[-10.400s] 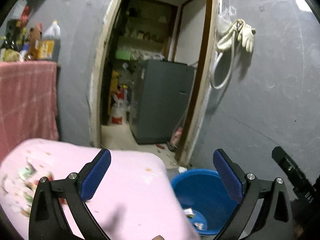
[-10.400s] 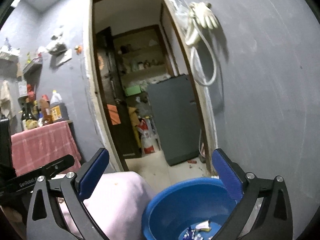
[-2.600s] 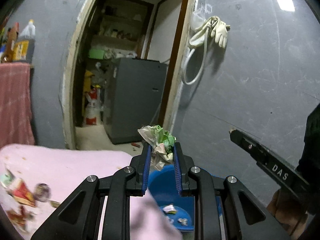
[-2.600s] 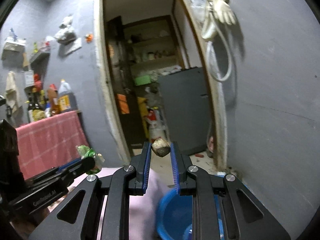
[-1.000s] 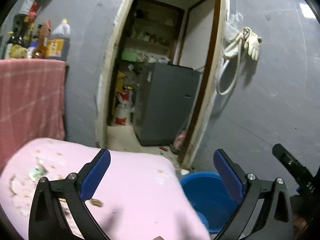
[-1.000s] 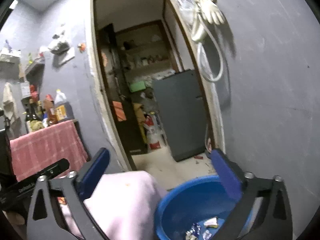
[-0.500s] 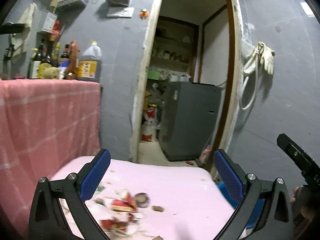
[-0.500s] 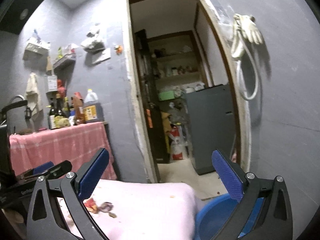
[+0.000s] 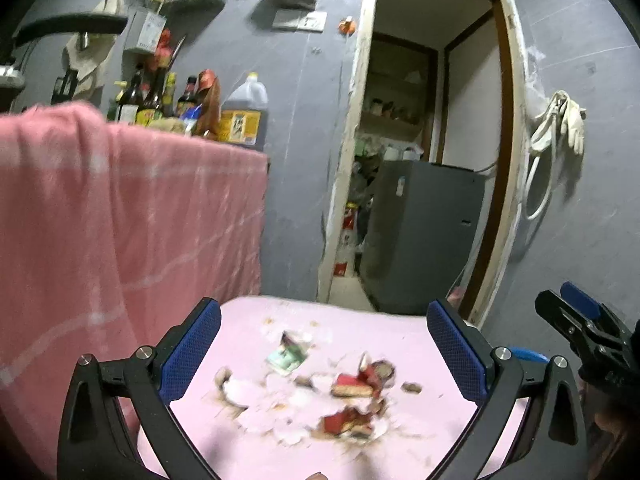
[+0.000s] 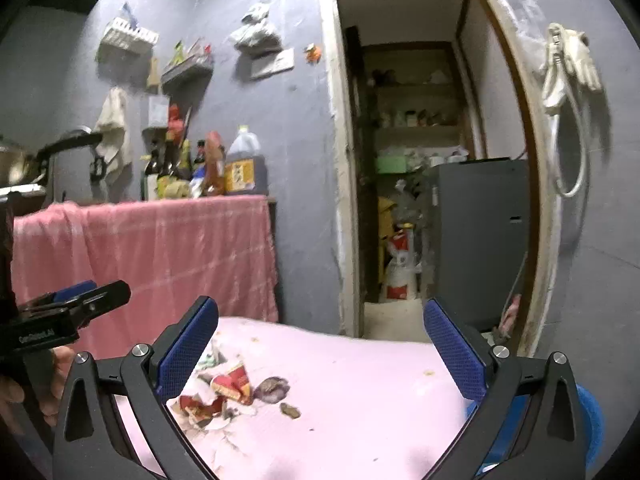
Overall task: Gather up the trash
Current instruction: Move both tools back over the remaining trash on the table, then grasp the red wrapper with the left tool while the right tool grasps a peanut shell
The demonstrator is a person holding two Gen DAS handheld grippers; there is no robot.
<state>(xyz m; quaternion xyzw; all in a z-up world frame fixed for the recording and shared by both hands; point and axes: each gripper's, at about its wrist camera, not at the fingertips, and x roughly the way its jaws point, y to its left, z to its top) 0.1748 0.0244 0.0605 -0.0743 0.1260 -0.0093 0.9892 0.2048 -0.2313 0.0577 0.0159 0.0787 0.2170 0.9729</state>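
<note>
Two tongs, left tongs (image 9: 320, 354) and right tongs (image 10: 320, 354), both spread wide and empty, poised above a pink-covered bench (image 10: 360, 384). Scattered trash (image 9: 344, 392), torn wrappers and scraps, lying near the bench's left half. Blue basin (image 10: 588, 412) low at the right edge. Likely between pickups; next, lowering onto a scrap and closing around it.
</note>
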